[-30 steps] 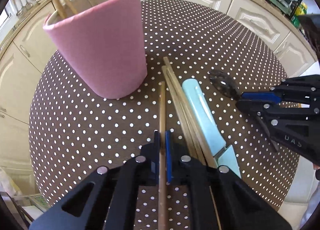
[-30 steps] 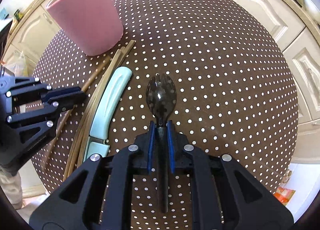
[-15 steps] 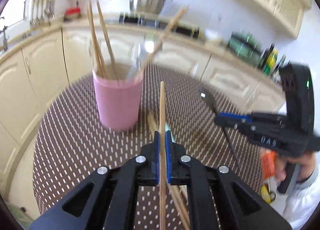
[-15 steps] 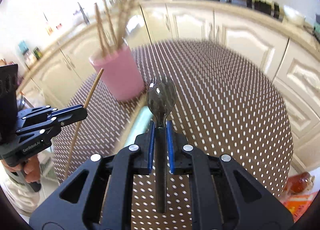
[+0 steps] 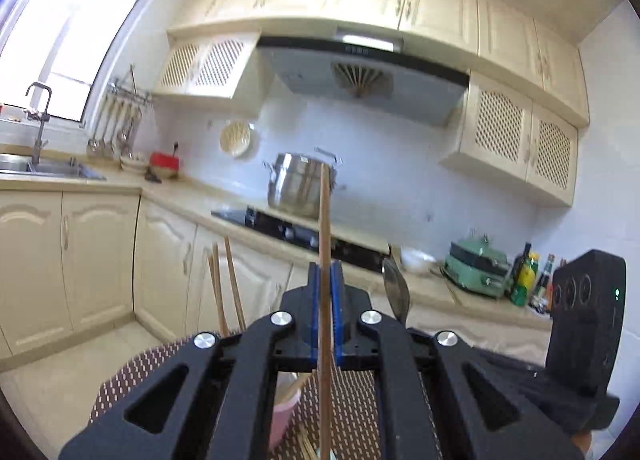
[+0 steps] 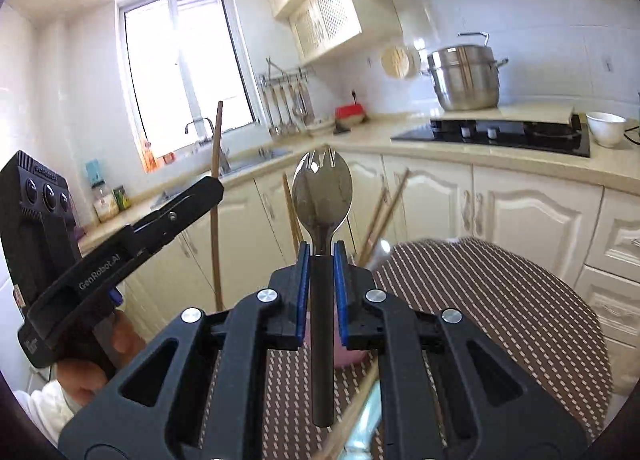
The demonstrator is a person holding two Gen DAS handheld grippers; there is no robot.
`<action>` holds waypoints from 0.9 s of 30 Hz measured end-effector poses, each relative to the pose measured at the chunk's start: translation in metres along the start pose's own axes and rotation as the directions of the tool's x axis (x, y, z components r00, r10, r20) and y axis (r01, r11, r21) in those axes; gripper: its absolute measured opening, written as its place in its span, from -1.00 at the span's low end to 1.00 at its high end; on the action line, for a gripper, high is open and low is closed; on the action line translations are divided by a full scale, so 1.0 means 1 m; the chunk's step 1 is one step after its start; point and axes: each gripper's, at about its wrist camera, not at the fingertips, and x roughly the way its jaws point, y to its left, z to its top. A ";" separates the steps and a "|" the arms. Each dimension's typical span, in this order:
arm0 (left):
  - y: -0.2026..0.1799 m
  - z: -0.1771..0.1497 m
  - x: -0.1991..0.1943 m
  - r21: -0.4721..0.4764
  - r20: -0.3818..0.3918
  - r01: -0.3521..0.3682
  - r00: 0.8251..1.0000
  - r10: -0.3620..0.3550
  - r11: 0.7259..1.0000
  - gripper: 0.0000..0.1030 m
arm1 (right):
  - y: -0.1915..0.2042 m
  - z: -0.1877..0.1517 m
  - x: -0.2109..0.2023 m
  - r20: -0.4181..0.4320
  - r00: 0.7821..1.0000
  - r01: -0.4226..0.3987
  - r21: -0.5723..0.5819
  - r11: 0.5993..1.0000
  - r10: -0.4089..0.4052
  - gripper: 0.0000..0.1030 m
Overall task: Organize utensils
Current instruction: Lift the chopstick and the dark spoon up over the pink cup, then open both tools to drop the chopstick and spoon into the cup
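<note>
Left wrist view | chopstick (image 5: pixel 325 228) in jaws | steel pot (image 5: pixel 298 189) behind

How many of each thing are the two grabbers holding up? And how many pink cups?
Chopstick, in the left gripper: 1
Spork, in the right gripper: 1
Pink cup: 1
Total: 3

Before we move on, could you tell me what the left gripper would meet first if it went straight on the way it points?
Probably nothing near: the left gripper, shut on a chopstick, points level across open kitchen toward the stove counter and steel pot. Depth is unclear.
</note>
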 end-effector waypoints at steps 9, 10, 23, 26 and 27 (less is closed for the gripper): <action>0.027 0.009 0.028 -0.009 0.158 -0.076 0.985 0.077 0.997 -0.90 | 0.006 0.005 0.043 0.096 0.995 0.000 0.020 1.000 -0.001 -0.77; 0.029 0.009 0.031 -0.009 0.173 -0.087 0.981 0.087 0.996 -0.90 | 0.004 0.005 0.046 0.110 0.994 0.002 0.025 1.000 -0.004 -0.77; 0.050 -0.004 0.060 -0.007 0.197 -0.159 0.968 0.157 0.987 -0.89 | 0.000 -0.006 0.077 0.165 0.986 0.005 0.030 1.000 -0.010 -0.77; 0.055 -0.011 0.063 -0.010 0.154 -0.161 0.975 0.160 0.987 -0.89 | 0.001 -0.010 0.080 0.158 0.987 0.006 0.026 1.000 -0.010 -0.77; 0.056 -0.012 0.063 -0.009 0.143 -0.159 0.977 0.159 0.987 -0.88 | 0.002 -0.012 0.080 0.158 0.987 0.006 0.025 1.000 -0.010 -0.77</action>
